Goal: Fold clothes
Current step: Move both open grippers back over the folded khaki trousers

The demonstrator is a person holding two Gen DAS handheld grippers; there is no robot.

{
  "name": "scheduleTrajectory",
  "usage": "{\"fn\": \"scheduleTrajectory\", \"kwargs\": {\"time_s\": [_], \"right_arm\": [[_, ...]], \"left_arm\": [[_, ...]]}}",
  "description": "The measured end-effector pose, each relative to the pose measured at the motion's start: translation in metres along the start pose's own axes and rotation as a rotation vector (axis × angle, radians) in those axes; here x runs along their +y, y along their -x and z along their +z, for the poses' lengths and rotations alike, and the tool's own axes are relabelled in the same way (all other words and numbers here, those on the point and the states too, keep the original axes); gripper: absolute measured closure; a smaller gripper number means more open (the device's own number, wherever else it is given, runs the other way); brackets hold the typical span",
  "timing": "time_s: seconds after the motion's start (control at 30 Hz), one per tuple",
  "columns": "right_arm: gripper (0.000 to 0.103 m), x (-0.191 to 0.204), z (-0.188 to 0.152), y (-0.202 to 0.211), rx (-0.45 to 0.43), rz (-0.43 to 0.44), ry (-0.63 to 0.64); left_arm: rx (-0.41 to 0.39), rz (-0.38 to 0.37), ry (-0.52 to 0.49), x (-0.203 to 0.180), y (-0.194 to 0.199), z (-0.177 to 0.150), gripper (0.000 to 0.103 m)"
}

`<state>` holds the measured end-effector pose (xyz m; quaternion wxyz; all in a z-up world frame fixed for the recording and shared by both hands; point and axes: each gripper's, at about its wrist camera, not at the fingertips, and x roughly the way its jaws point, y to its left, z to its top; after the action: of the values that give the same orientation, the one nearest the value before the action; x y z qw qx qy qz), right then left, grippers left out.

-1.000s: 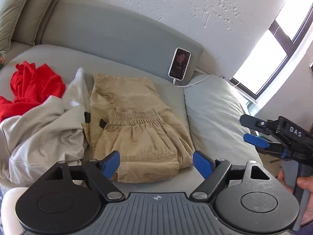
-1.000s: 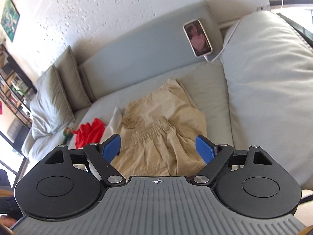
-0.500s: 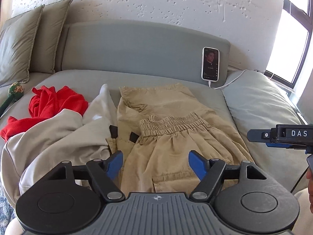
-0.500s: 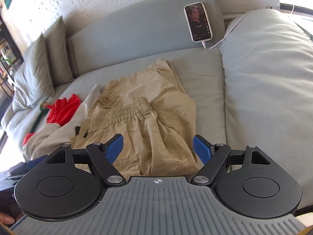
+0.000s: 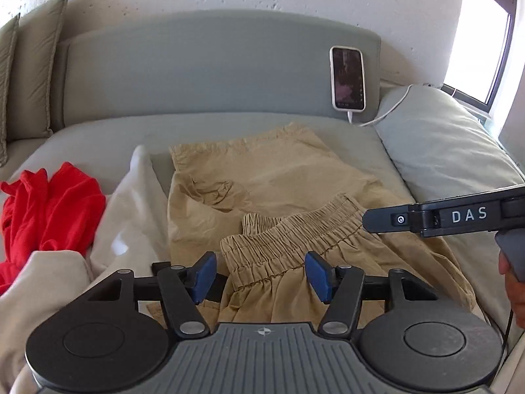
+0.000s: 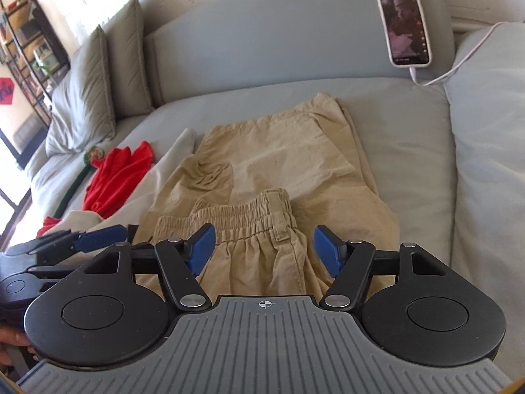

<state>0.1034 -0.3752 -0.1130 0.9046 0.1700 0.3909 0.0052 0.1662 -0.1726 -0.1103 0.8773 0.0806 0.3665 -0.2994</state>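
Tan trousers lie folded over on the grey sofa seat, their elastic waistband turned up toward me. My left gripper hovers over the waistband's left part, jaws closing, pads apart from the cloth. My right gripper hangs over the waistband's right end by a belt loop, jaws closing too, with no grip seen. In the left wrist view the right gripper shows side-on at the right. The left gripper appears at the right wrist view's left edge.
A beige garment and a red one lie heaped left of the trousers. A phone on a white cable leans on the backrest. A grey cushion lies at the right, olive pillows at the left.
Both grippers have come down and forward toward the trousers' waistband, which now fills more of each view. Both pairs of jaws have narrowed. The right gripper has moved in over the waistband's right end.
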Motion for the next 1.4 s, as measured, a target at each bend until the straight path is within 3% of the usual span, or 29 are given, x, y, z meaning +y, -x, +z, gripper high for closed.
{"fn": "scheduleTrajectory", "kwargs": {"time_s": [0.07, 0.17, 0.2, 0.23, 0.3, 0.37, 0.4, 0.5, 0.53, 0.6, 0.63, 0.67, 0.7, 0.73, 0.77, 0.83, 0.93, 0.97, 1.0, 1.07, 1.13, 1.2, 1.23, 1.27, 1.3, 1.33, 1.4], "right_arm": [[0.036, 0.001, 0.003, -0.015, 0.024, -0.017, 0.015], [0.041, 0.004, 0.003, -0.036, 0.062, -0.016, 0.047], [0.050, 0.006, 0.001, -0.039, 0.058, -0.032, 0.066], [0.076, 0.009, -0.001, -0.039, 0.039, -0.058, 0.085], [0.077, 0.014, -0.005, -0.036, -0.006, -0.104, 0.107], [0.076, 0.015, -0.008, -0.030, -0.051, -0.122, 0.094], [0.072, 0.014, -0.009, -0.033, -0.028, -0.123, 0.098], [0.063, 0.009, -0.005, -0.031, 0.032, -0.120, 0.073], [0.054, 0.007, -0.003, -0.022, 0.023, -0.115, 0.048], [0.041, 0.004, -0.005, 0.012, -0.062, -0.100, -0.001], [0.031, 0.004, -0.008, 0.029, -0.105, -0.095, -0.017], [0.029, 0.005, -0.013, 0.045, -0.140, -0.091, -0.020], [0.030, 0.008, -0.020, 0.059, -0.158, -0.077, -0.016], [0.039, 0.011, -0.028, 0.069, -0.163, -0.057, -0.009], [0.057, 0.017, -0.036, 0.076, -0.157, -0.040, 0.008], [0.069, 0.033, -0.053, 0.079, -0.128, -0.020, 0.069], [0.069, 0.056, -0.081, 0.068, -0.097, -0.046, 0.225], [0.069, 0.060, -0.089, 0.062, -0.079, -0.065, 0.275], [0.069, 0.060, -0.095, 0.053, -0.047, -0.099, 0.321], [0.073, 0.049, -0.105, 0.040, 0.017, -0.204, 0.368], [0.080, 0.026, -0.105, 0.047, 0.004, -0.267, 0.306], [0.058, 0.005, -0.101, 0.060, -0.012, -0.321, 0.216], [0.055, -0.008, -0.098, 0.067, -0.010, -0.300, 0.150], [0.061, -0.016, -0.096, 0.071, 0.001, -0.288, 0.096], [0.067, -0.020, -0.095, 0.074, 0.005, -0.347, 0.081], [0.067, -0.021, -0.095, 0.079, -0.010, -0.432, 0.094], [0.067, -0.029, -0.094, 0.095, -0.063, -0.443, 0.055]], "left_arm": [[0.026, -0.025, 0.020, 0.002, -0.011, 0.001, 0.055], [0.016, -0.006, -0.008, 0.000, -0.020, -0.002, 0.072], [-0.021, -0.006, -0.037, -0.002, -0.018, -0.002, 0.088], [-0.059, -0.007, -0.067, -0.004, -0.017, -0.001, 0.089], [-0.049, 0.033, -0.067, -0.007, -0.019, 0.002, 0.087], [0.020, 0.098, -0.032, -0.007, -0.027, 0.002, 0.076], [0.038, 0.122, -0.024, -0.006, -0.028, 0.000, 0.067], [-0.011, 0.167, -0.011, -0.003, 0.000, -0.003, 0.056], [-0.042, 0.183, 0.004, 0.000, 0.015, -0.005, 0.053], [-0.132, 0.171, 0.055, 0.007, 0.049, -0.013, 0.058], [-0.150, 0.135, 0.076, 0.009, 0.064, -0.019, 0.068], [-0.148, 0.088, 0.087, 0.008, 0.074, -0.025, 0.076], [-0.146, 0.049, 0.089, 0.006, 0.082, -0.032, 0.085], [-0.148, 0.039, 0.073, 0.000, 0.087, -0.039, 0.087], [-0.157, 0.049, 0.045, -0.007, 0.091, -0.044, 0.087], [-0.187, 0.098, 0.001, -0.021, 0.094, -0.054, 0.087], [-0.118, 0.184, -0.094, -0.030, 0.071, -0.065, 0.088], [-0.045, 0.210, -0.097, -0.025, 0.056, -0.069, 0.089], [0.009, 0.199, -0.046, -0.012, 0.043, -0.075, 0.089], [-0.017, 0.168, 0.003, 0.003, 0.039, -0.081, 0.086], [-0.006, 0.178, -0.008, 0.001, 0.046, -0.076, 0.087], [0.001, 0.177, -0.011, 0.001, 0.048, -0.075, 0.087], [0.000, 0.172, -0.001, 0.002, 0.049, -0.076, 0.087], [-0.001, 0.167, 0.010, 0.003, 0.050, -0.077, 0.087], [-0.002, 0.163, 0.024, 0.003, 0.054, -0.078, 0.087], [-0.005, 0.160, 0.039, 0.003, 0.059, -0.078, 0.087], [-0.014, 0.141, 0.070, 0.003, 0.071, -0.078, 0.087]]}}
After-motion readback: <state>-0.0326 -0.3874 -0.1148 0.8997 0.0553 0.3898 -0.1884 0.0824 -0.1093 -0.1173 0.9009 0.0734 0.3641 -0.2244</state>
